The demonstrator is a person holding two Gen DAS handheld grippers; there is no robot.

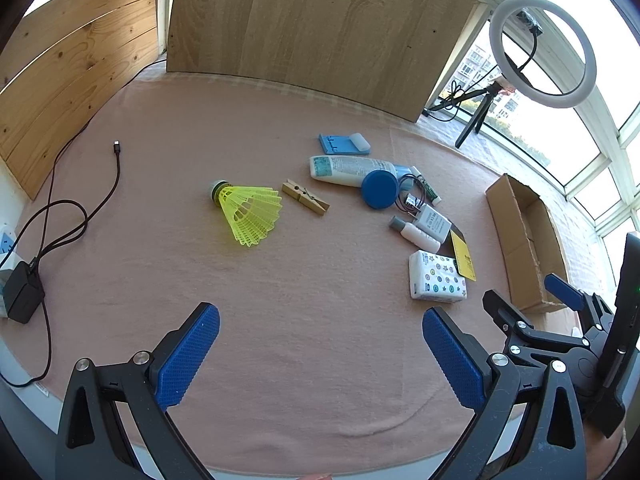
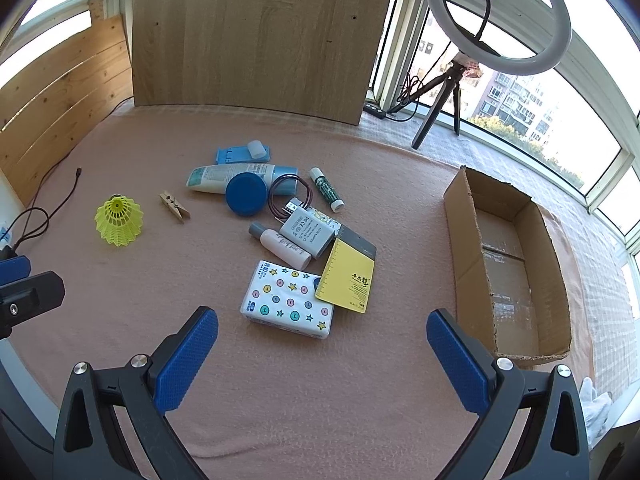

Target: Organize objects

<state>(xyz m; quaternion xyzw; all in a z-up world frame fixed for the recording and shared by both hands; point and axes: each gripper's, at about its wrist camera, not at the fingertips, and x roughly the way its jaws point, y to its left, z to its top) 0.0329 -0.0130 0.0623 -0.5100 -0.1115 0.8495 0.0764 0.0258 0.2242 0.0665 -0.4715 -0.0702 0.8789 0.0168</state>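
Loose objects lie on a pink cloth: a yellow shuttlecock, a wooden clothespin, a white tube, a blue round lid, a white charger, a small white bottle, a yellow notepad and a tissue pack. An open cardboard box stands to the right. My left gripper is open above bare cloth near the front edge. My right gripper is open just short of the tissue pack, holding nothing.
A blue holder and a lip balm stick lie behind the pile. A dark cable and black adapter occupy the left side. A wooden board stands at the back; a ring light on a tripod stands by the window.
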